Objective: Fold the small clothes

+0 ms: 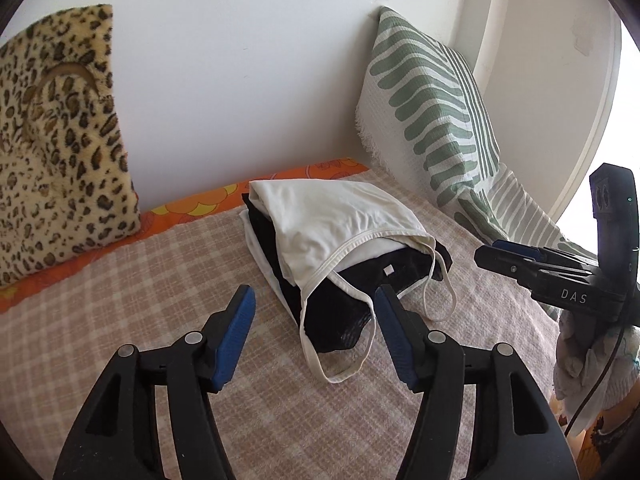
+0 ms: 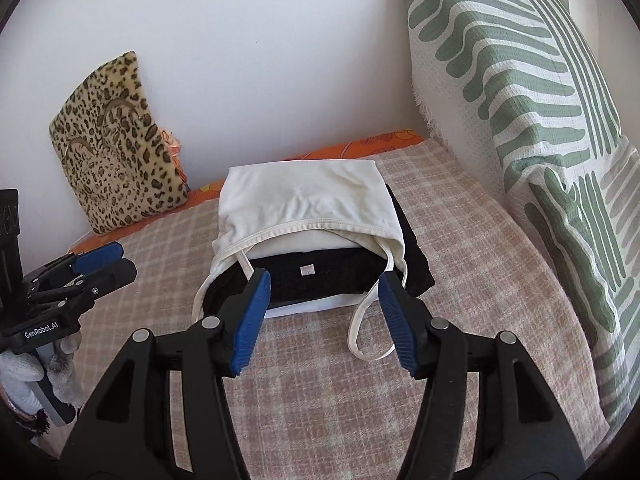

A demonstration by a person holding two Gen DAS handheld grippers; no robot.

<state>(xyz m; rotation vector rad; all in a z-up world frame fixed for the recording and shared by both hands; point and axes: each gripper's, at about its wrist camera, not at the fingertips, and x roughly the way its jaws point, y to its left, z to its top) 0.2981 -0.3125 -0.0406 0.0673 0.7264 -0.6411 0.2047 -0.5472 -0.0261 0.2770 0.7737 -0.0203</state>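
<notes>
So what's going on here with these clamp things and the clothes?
A person is folding small clothes on a bed, with a two-finger gripper in each hand. A white top lies folded on a black garment, its straps trailing loose towards the camera. The left gripper and right gripper are both open, holding nothing, just short of the pile.

Small stack of folded clothes on a pink-and-cream checked blanket [image 2: 480, 248], near the wall. On top, a cream-white strappy top [image 2: 308, 200], folded, smooth body toward the wall, neckline edge toward the camera, thin straps [image 2: 370, 322] looping loosely off the front onto the blanket. Under it a folded black garment [image 2: 332, 276] with a small white label, flat. A white layer [image 2: 308, 306] peeks out at the bottom edge.
</notes>
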